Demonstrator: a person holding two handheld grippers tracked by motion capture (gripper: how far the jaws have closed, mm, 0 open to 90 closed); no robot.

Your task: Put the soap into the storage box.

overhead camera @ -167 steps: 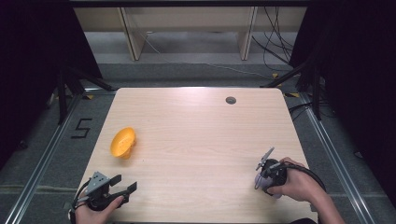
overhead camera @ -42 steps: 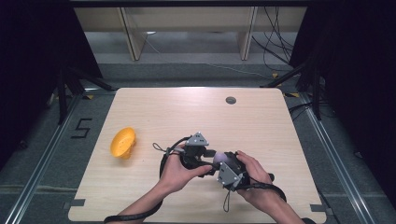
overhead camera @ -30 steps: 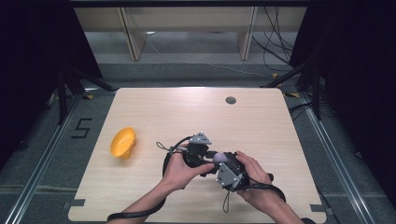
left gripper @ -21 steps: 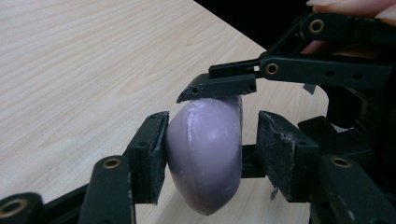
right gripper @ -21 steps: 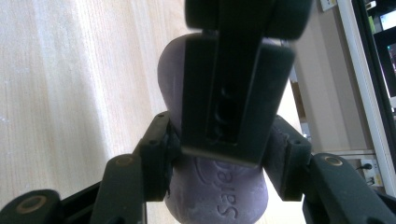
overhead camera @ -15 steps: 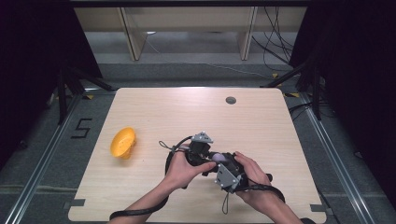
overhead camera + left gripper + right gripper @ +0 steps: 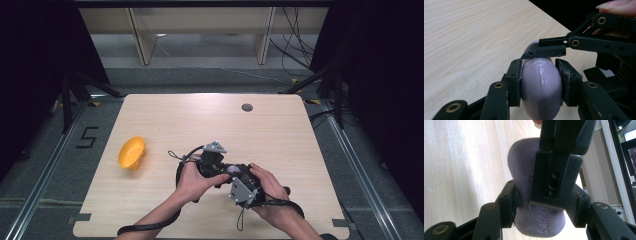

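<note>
Both hands have come in from the table's near corners since the earliest frame and now meet just below the middle of the wooden table (image 7: 300, 135), with only a slight drift toward 3 o'clock over the last second. Between them sits a pale purple soap-like bar (image 7: 541, 86). Left gripper (image 7: 541, 82) has its jaws clamped on the bar's two sides, and the right gripper (image 7: 544, 210) grasps the same bar, the other tool's jaw crossing it at 12 o'clock. An orange bowl (image 7: 131, 152) lies tipped at 9 o'clock, well apart from the hands.
</note>
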